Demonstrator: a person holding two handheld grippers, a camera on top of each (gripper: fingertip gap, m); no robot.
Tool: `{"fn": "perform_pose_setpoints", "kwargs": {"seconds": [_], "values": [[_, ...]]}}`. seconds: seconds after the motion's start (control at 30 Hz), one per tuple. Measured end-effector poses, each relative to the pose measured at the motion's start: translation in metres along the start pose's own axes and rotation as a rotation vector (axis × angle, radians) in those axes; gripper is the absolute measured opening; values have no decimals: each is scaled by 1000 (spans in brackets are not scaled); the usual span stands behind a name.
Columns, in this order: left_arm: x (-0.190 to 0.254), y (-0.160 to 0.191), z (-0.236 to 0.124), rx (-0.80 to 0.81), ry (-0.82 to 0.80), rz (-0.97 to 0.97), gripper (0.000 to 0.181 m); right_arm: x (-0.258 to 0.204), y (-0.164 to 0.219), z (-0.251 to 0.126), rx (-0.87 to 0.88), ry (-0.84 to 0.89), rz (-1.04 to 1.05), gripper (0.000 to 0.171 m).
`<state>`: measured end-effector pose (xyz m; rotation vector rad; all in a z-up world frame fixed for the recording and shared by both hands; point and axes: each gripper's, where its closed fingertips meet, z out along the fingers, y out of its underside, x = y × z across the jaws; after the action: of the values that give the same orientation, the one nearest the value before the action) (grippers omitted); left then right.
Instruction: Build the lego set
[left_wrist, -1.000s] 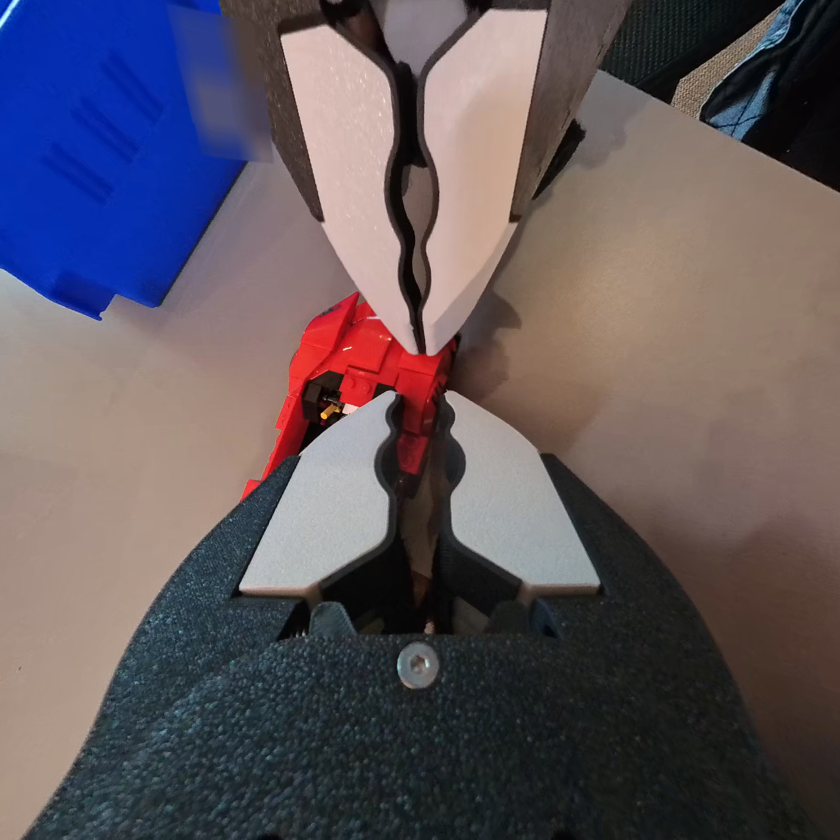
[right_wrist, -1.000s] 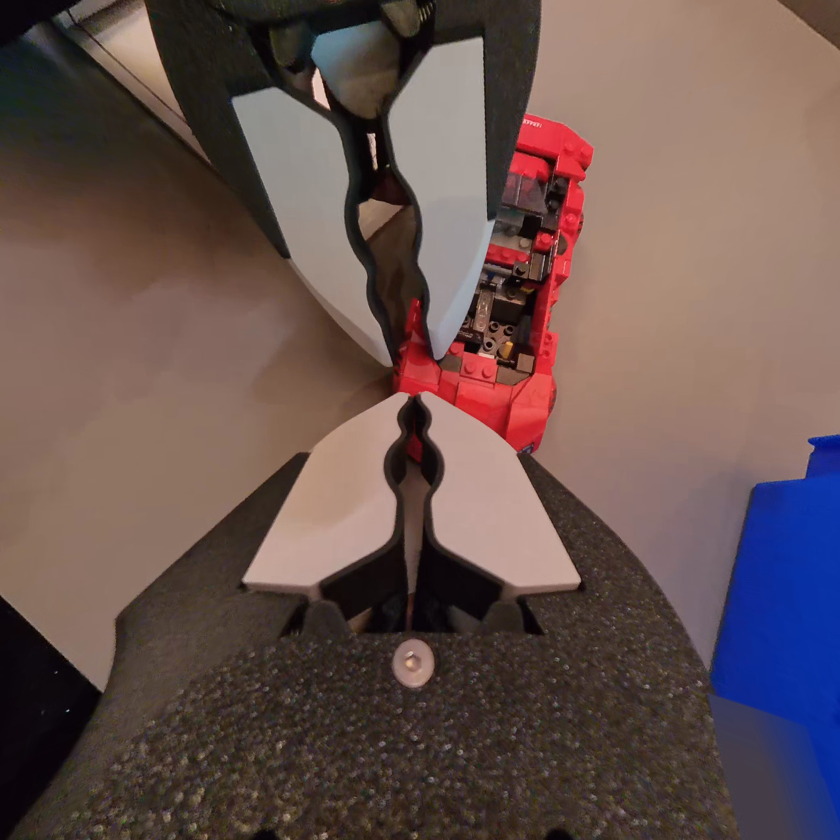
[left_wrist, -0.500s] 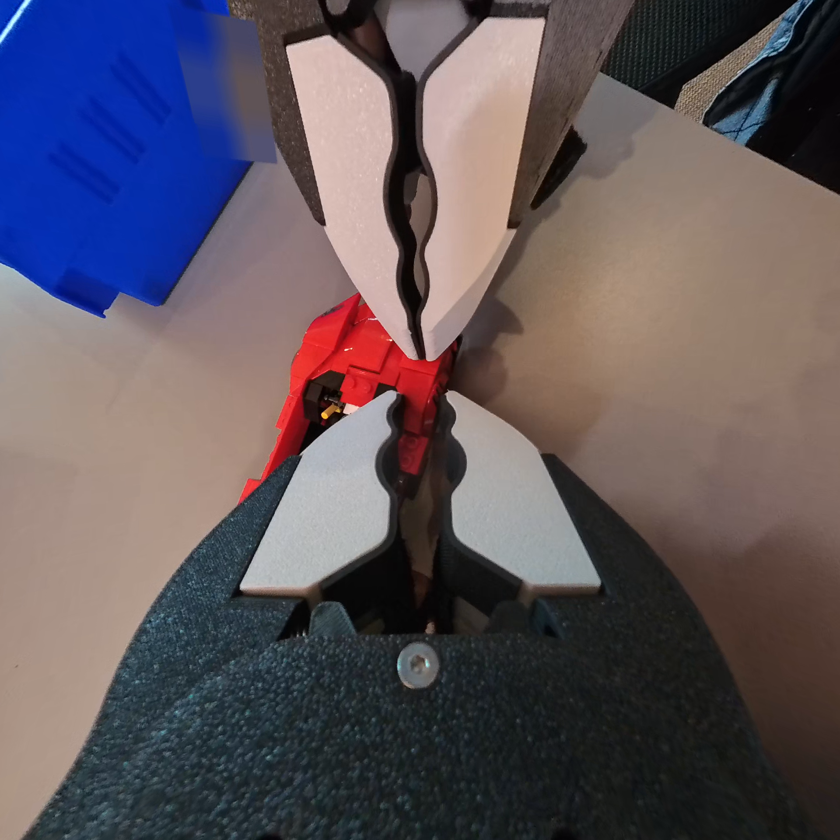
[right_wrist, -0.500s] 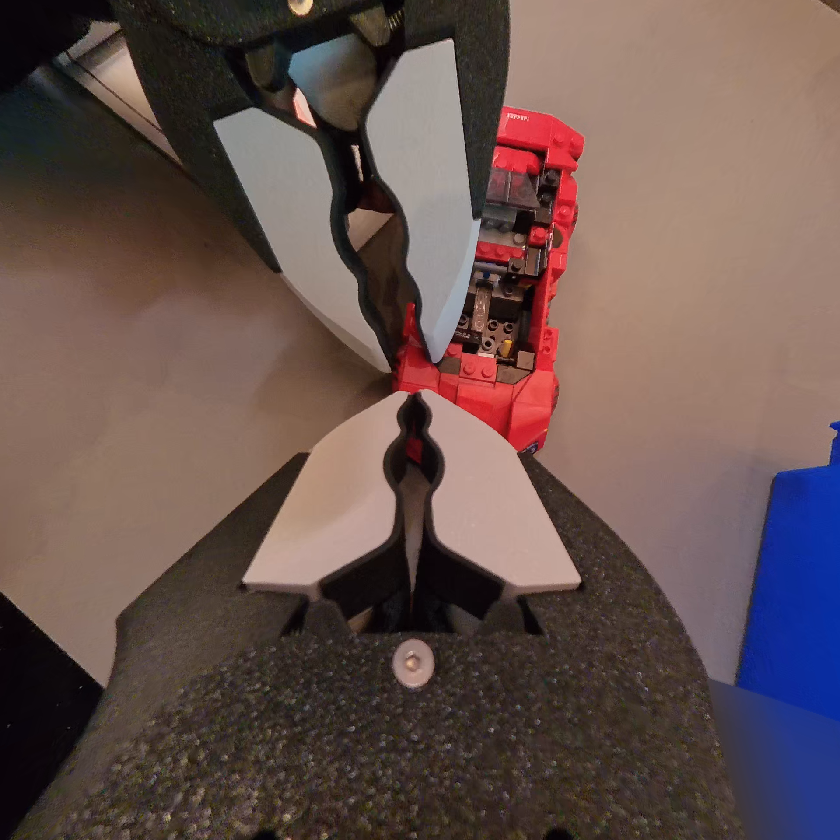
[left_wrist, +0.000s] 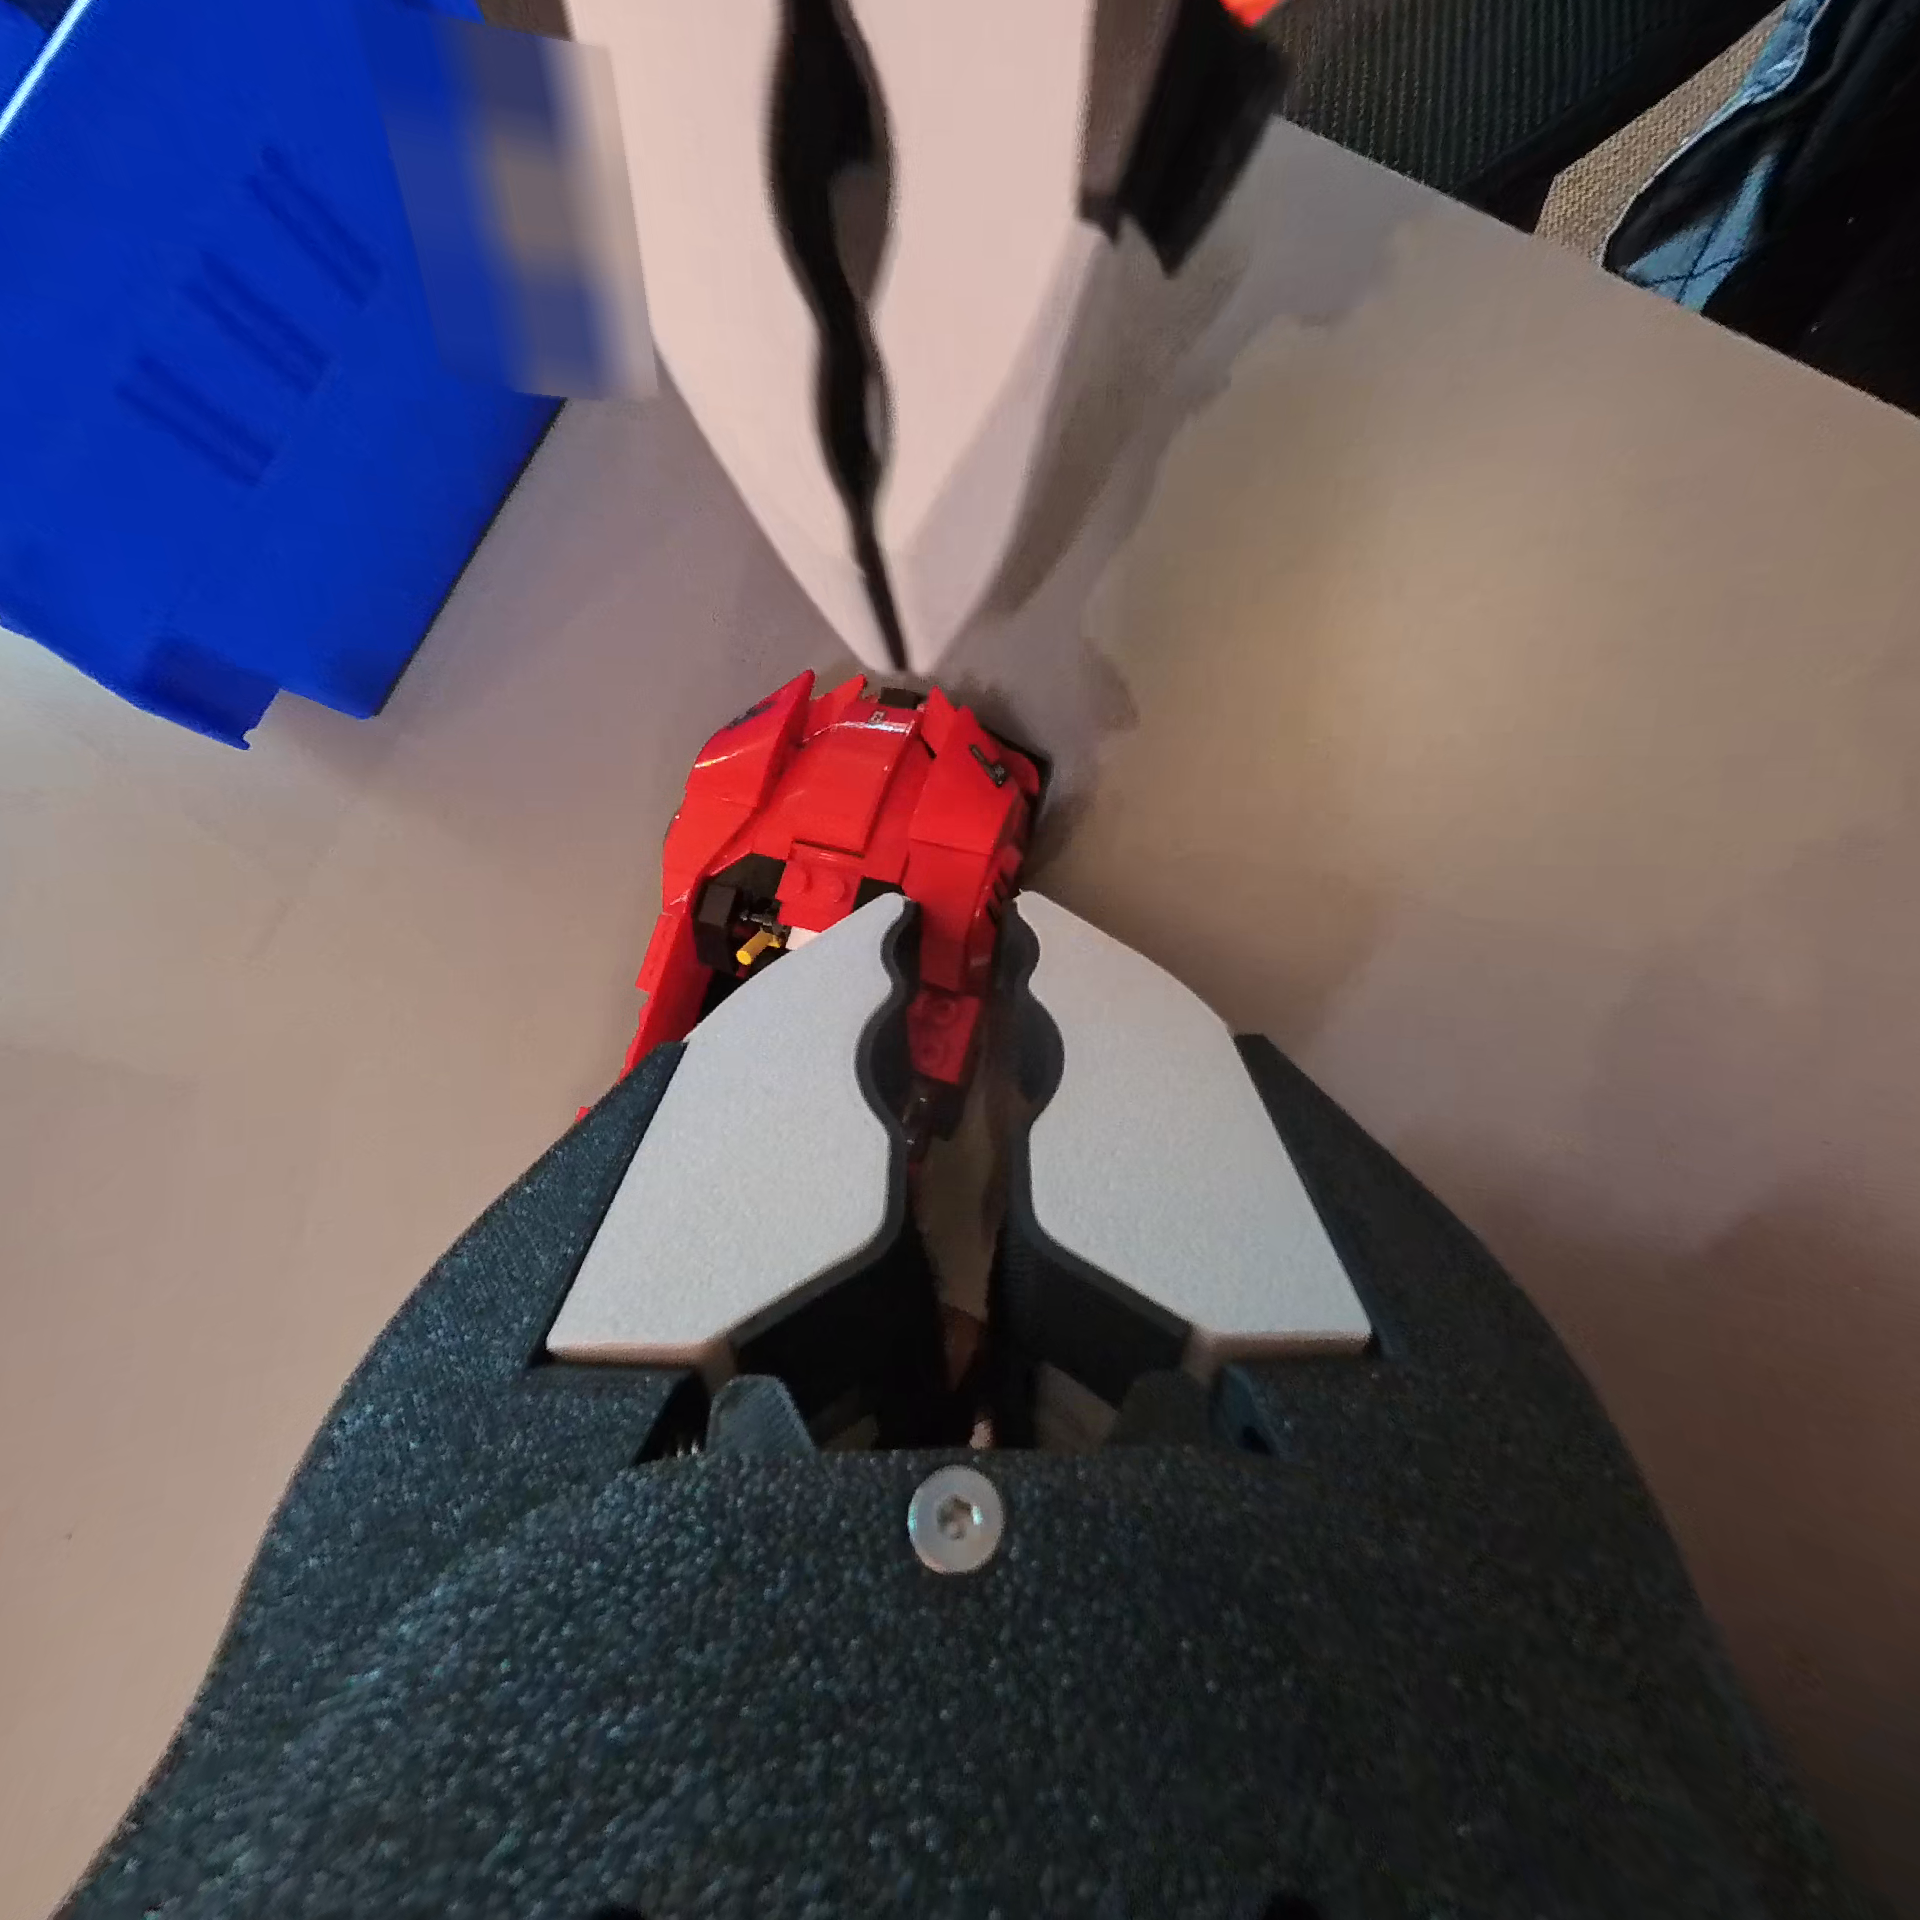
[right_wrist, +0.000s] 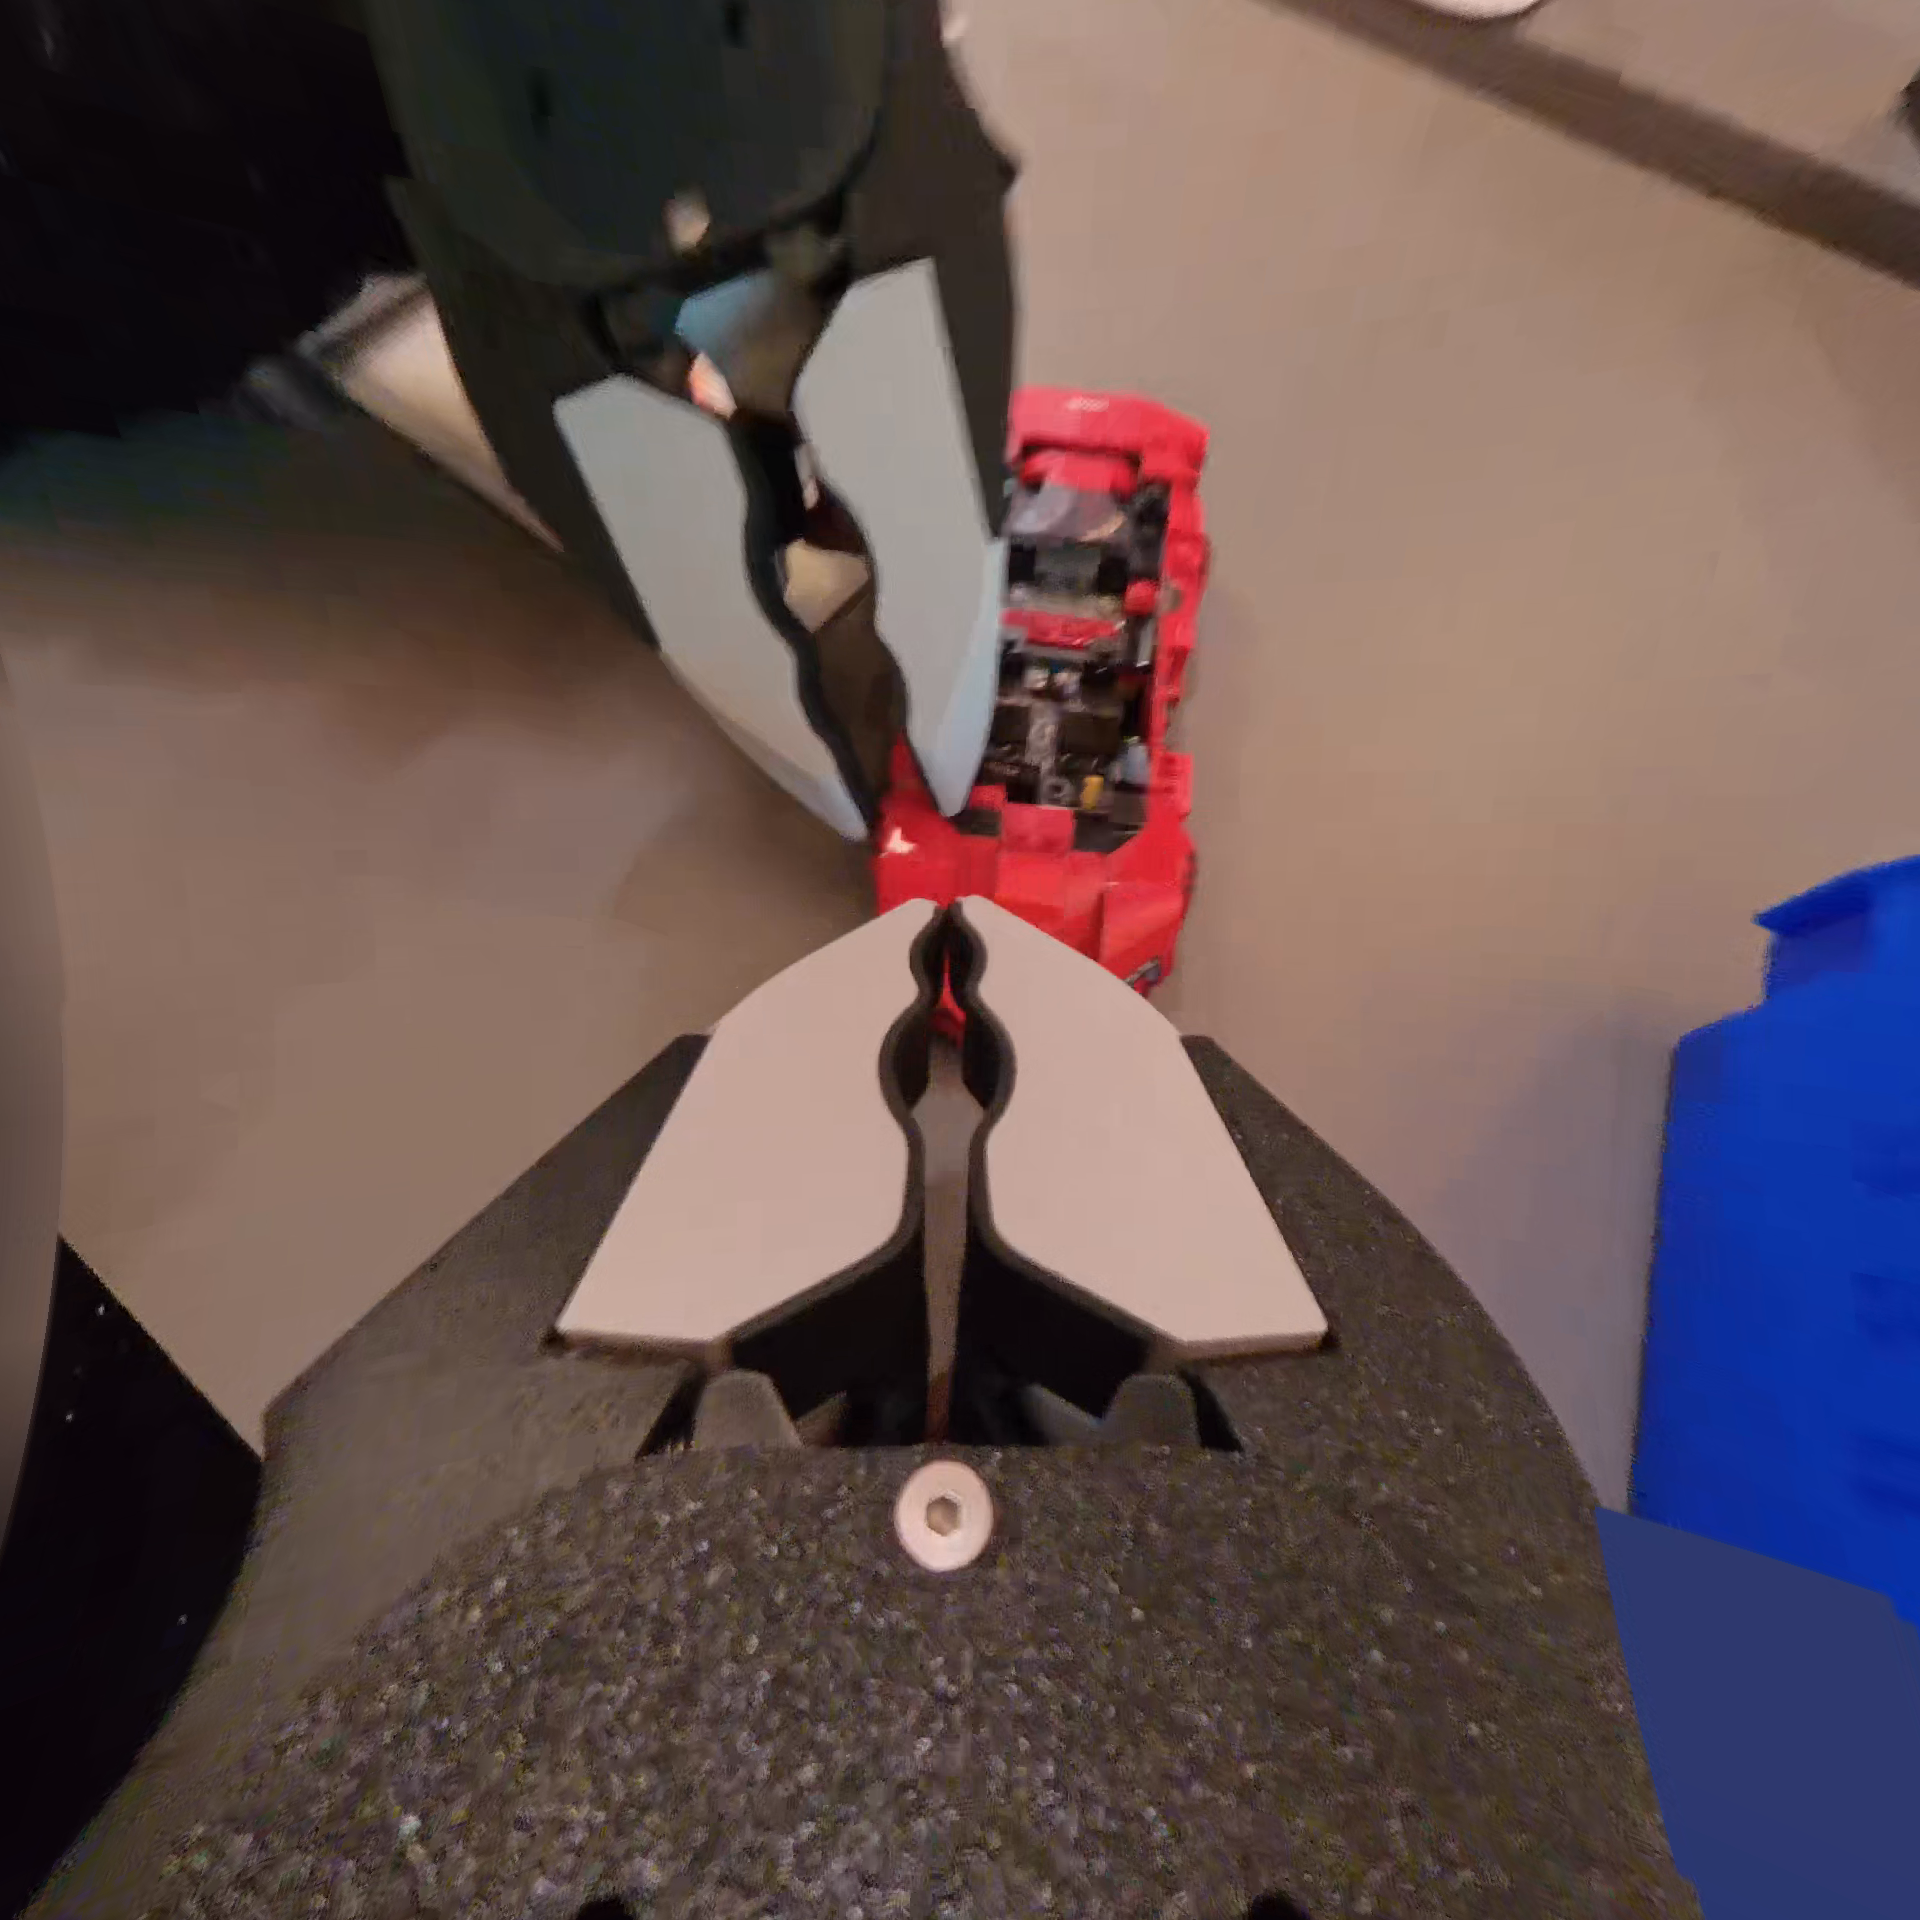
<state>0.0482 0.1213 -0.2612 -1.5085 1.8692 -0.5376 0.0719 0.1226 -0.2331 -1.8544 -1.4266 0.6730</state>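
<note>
The red lego car (left_wrist: 852, 831) sits just above centre of the left wrist view on the beige table (left_wrist: 1455, 831). We judge it light and rigid but fragile: studded pieces could pop off under a squeeze, so we would hold it low across the solid red body, away from the open cockpit. The left gripper (left_wrist: 956, 925) is clamped on the car's side wall. The right gripper (right_wrist: 948, 914) has its tips together, apparently holding nothing, just at the car's nose. The blue bin (left_wrist: 208, 364) fills the upper left; the table's far edge crosses the upper right. The lower left and right lie open.
</note>
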Motion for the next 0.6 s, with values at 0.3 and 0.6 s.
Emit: {"fn": "perform_pose_setpoints", "kwargs": {"seconds": [0.3, 0.6], "values": [[1, -1, 1, 5, 4, 2, 14, -4, 5, 25, -72, 16, -43, 0], [2, -1, 1, 7, 7, 4, 14, -4, 7, 27, -85, 14, -35, 0]]}}
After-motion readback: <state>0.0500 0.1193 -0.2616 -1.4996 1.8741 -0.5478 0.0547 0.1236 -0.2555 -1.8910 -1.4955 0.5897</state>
